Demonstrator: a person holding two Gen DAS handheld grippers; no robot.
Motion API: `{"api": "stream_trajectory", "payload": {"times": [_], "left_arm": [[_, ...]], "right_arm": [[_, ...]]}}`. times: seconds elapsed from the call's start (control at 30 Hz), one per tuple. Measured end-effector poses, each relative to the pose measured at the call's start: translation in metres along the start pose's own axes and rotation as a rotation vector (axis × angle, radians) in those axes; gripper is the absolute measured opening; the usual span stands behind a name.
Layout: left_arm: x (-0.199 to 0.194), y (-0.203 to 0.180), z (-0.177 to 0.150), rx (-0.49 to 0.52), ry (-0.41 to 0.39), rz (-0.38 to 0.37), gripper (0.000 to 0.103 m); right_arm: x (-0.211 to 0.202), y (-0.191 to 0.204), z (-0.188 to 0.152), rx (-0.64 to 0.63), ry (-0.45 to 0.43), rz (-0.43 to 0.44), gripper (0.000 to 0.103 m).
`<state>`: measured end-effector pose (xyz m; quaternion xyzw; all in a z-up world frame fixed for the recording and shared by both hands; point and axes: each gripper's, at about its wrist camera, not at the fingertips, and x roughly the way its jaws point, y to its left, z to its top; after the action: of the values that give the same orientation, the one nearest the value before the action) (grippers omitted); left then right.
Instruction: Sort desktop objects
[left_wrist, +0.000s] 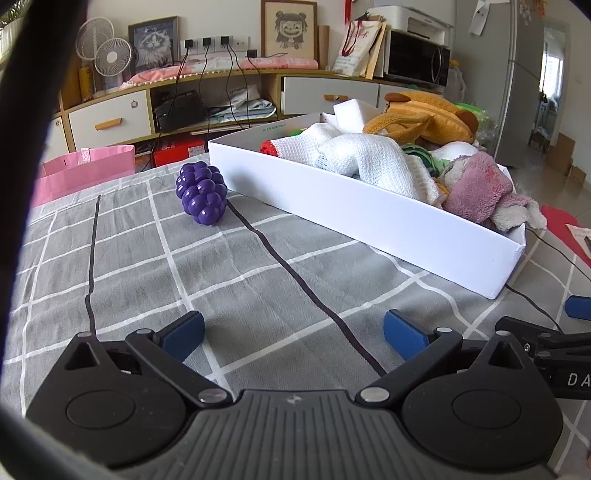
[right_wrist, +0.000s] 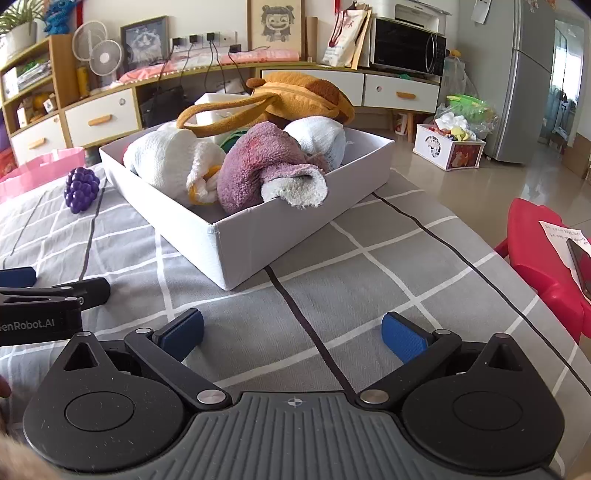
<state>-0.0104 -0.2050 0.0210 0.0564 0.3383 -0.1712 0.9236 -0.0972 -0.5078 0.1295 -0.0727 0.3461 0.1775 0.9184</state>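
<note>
Grey checked cloth (left_wrist: 258, 280) covered the table; shelving (left_wrist: 110, 110) lined the wall behind. Left gripper (left_wrist: 293, 334) and right gripper (right_wrist: 291, 332) hovered low, jaws apart, empty. Purple grape toy (left_wrist: 202, 193) lay just left of the white box (left_wrist: 388, 221), heaped with towels (right_wrist: 258, 170) and an orange plush bag (right_wrist: 295, 96).

The setting is a home living room. Indicators: a low wooden sideboard (right_wrist: 110, 118) with drawers, framed cartoon pictures (right_wrist: 276, 22), desk fans (right_wrist: 98, 50), a microwave (right_wrist: 406, 46), a refrigerator (right_wrist: 532, 85), and a checked fabric cover (left_wrist: 258, 280) on the work surface.
</note>
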Motion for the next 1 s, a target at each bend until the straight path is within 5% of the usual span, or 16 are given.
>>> {"api": "stream_trajectory", "payload": {"times": [1.0], "left_arm": [[-0.0004, 0.0007, 0.0001, -0.009, 0.000, -0.009, 0.103]], "right_arm": [[0.0003, 0.0017, 0.0000, 0.001, -0.002, -0.004, 0.103]]}}
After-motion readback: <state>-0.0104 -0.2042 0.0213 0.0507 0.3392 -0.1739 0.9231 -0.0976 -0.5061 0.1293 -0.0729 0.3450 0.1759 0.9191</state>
